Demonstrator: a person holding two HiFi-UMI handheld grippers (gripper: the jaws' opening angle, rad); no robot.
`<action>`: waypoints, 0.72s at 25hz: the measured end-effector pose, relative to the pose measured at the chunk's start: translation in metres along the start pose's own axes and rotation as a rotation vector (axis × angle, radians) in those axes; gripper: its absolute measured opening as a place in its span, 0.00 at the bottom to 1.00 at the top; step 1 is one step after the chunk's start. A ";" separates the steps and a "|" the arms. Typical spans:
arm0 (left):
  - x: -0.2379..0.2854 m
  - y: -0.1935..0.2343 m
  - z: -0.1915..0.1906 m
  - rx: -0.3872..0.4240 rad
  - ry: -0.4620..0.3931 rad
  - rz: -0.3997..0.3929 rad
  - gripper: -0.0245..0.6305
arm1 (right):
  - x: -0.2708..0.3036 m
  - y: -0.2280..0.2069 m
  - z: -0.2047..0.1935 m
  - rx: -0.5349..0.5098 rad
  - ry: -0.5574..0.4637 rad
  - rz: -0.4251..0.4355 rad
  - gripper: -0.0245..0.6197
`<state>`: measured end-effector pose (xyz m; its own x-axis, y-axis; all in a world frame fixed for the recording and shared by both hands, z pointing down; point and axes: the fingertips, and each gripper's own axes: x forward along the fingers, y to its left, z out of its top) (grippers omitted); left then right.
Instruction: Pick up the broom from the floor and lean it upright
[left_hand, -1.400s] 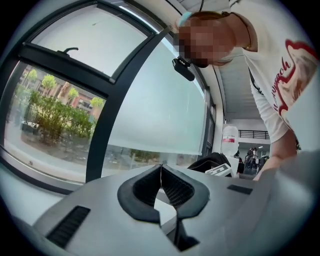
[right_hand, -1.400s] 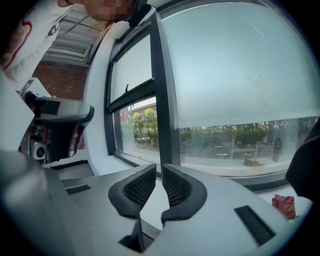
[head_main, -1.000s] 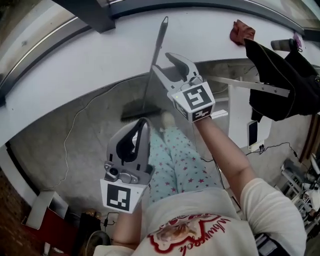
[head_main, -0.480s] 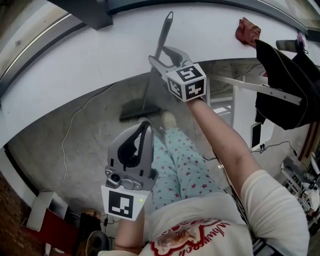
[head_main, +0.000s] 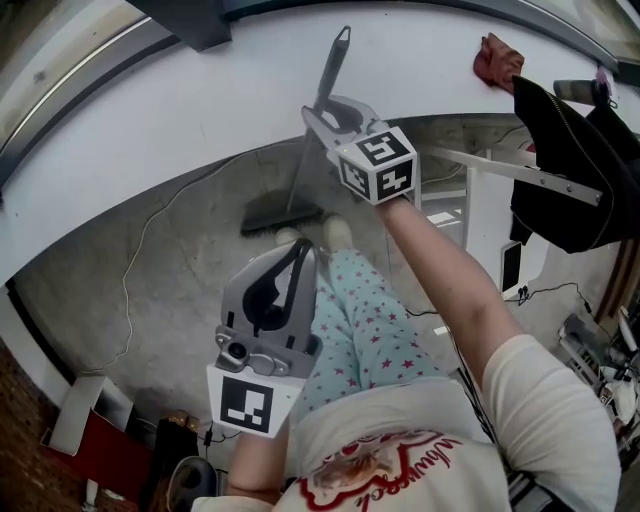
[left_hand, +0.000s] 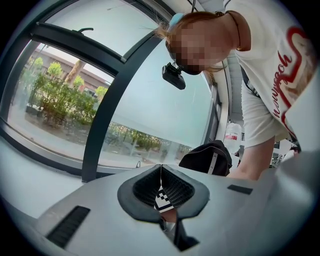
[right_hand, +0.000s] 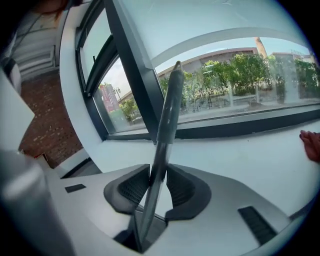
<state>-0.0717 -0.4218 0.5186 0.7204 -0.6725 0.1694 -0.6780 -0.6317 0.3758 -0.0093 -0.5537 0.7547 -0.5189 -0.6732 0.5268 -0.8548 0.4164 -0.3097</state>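
Lower than a second ago, the right claw (head_main: 322, 110) is closing on the broom (head_main: 301, 165) handle, pads touching it. Its head rests on the floor (head_main: 170, 270) with the top against the wall (head_main: 200, 110), so it seems leaned already. The left claw (head_main: 297, 250) is closed and empty.

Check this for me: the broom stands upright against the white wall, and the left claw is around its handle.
Wrong claw. The right claw is the one around the handle of the broom, closing on it, as the right gripper view shows. The rest holds.
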 end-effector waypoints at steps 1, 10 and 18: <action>-0.001 0.000 0.002 0.004 -0.002 0.002 0.07 | -0.006 0.007 0.002 0.010 -0.016 0.010 0.22; -0.018 -0.003 0.017 0.029 -0.015 0.030 0.07 | -0.059 0.070 0.034 -0.006 -0.131 0.030 0.20; -0.027 -0.020 0.026 0.043 -0.034 0.012 0.07 | -0.070 0.078 0.096 -0.128 -0.272 0.000 0.20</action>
<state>-0.0814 -0.4016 0.4825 0.7072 -0.6925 0.1426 -0.6930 -0.6389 0.3340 -0.0406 -0.5323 0.6179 -0.5179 -0.8047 0.2902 -0.8552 0.4787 -0.1988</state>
